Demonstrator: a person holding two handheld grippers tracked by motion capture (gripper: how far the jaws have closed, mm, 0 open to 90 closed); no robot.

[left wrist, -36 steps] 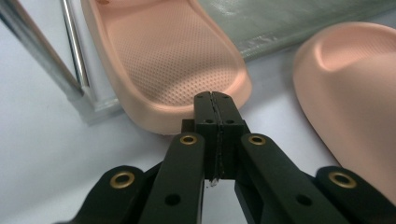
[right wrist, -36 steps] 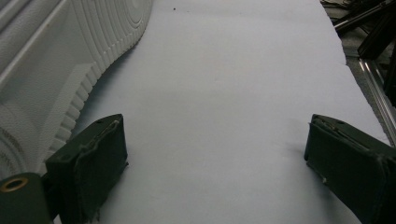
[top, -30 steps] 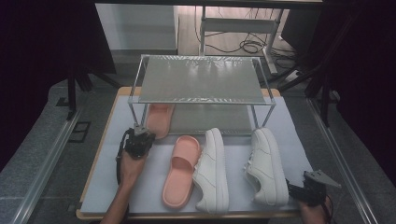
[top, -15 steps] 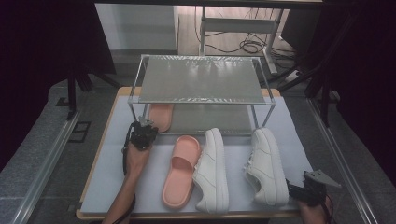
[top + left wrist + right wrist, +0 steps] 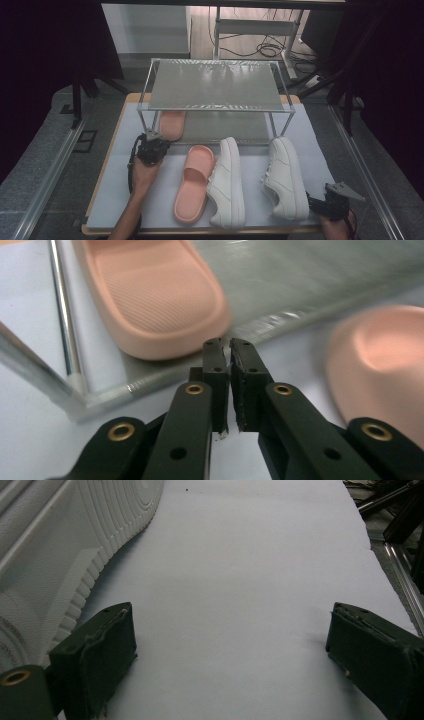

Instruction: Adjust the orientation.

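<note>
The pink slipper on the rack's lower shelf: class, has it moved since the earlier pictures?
Yes. The pink rubber slipper on the lower shelf has slid deeper under the metal two-tier shoe rack, away from the rack's front left post.

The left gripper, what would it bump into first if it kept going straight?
Probably the pink slipper lying on the rack's bottom shelf. The left gripper points at its near end, just ahead, though the depth is hard to judge.
</note>
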